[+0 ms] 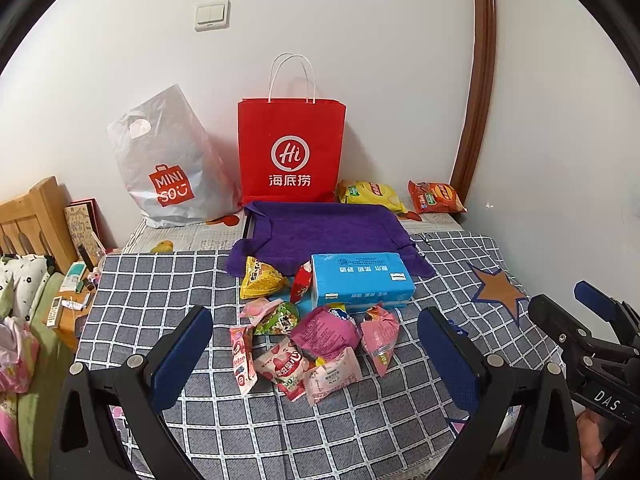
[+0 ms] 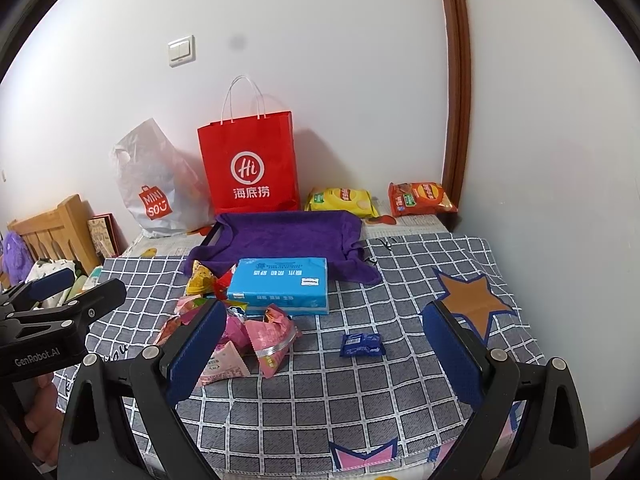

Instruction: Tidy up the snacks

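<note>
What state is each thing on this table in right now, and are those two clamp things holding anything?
Left tool: open, empty, above the snack pile.
Right tool: open, empty.
Red bag: upright against the wall, top open.
White bag: slumped, leaning on the wall.
Purple towel: spread over a tray.
Tissue pack: flat, sealed.
Snack pile: loose, unsorted.
Blue packet: flat, apart from the pile.
Chip bags: lying by the wall.
</note>
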A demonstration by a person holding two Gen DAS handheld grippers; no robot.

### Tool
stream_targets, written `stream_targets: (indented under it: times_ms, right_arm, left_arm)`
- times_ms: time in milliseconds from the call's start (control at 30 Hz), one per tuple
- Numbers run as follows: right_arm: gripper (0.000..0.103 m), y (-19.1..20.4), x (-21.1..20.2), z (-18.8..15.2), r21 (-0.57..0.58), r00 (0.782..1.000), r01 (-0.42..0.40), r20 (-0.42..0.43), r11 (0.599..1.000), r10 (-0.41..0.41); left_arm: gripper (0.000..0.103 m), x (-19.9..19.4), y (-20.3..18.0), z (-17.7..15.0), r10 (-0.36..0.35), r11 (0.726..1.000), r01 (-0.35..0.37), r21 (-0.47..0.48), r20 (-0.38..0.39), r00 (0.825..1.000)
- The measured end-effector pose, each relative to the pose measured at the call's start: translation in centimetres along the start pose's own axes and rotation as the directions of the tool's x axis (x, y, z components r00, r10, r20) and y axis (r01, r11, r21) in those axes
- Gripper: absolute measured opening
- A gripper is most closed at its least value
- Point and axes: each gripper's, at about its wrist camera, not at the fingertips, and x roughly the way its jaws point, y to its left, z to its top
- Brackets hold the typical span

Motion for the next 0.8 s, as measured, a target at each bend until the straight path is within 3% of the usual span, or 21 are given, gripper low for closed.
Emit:
stream_targets:
  times_ms: [800]
  right_arm:
    - [0.098,-0.21,-0.54,0.3,0.006,1.0,-0.015,0.012,1.0,0.015]
  left_arm:
    - [0.102,-0.23,0.01,-0.15,-0.009,1.0,0.009,-0.001,0.008,1.0]
